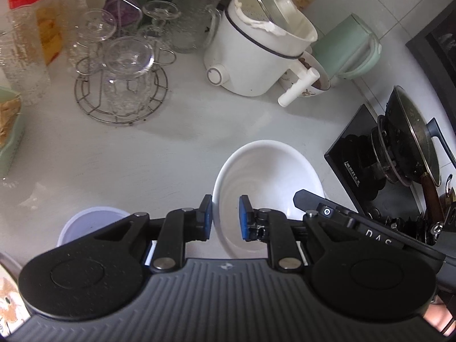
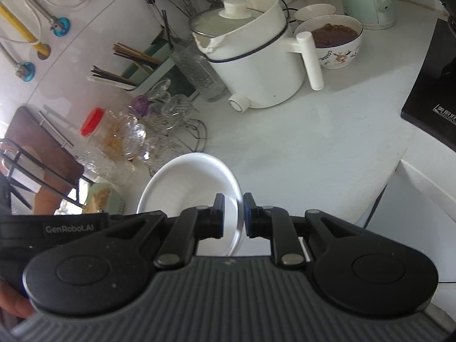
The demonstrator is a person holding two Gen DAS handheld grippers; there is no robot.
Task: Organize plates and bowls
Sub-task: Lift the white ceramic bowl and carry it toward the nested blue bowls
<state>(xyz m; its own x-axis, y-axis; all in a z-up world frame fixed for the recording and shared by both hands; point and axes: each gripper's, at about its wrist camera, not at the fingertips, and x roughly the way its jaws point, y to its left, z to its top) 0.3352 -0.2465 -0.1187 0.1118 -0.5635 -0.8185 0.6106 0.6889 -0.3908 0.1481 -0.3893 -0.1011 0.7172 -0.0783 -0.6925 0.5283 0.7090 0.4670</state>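
A white bowl (image 1: 265, 176) hangs tilted above the grey counter (image 1: 176, 142), carried by both grippers. My left gripper (image 1: 225, 203) is shut on the bowl's left rim, with one blue pad outside the wall and one inside. My right gripper (image 2: 233, 201) is shut on the opposite rim of the same white bowl (image 2: 188, 179). In the left wrist view the right gripper's black body (image 1: 342, 219) shows at the bowl's far side. Below and to the left, a pale lavender bowl (image 1: 91, 219) is half hidden behind the gripper.
A white electric pot (image 1: 256, 54) and a wire rack of glasses (image 1: 122, 85) stand at the back. A mint kettle (image 1: 350, 48) and a flowered bowl of brown food (image 2: 336, 40) are beside the pot. A black stove with a pan (image 1: 407, 148) is on the right.
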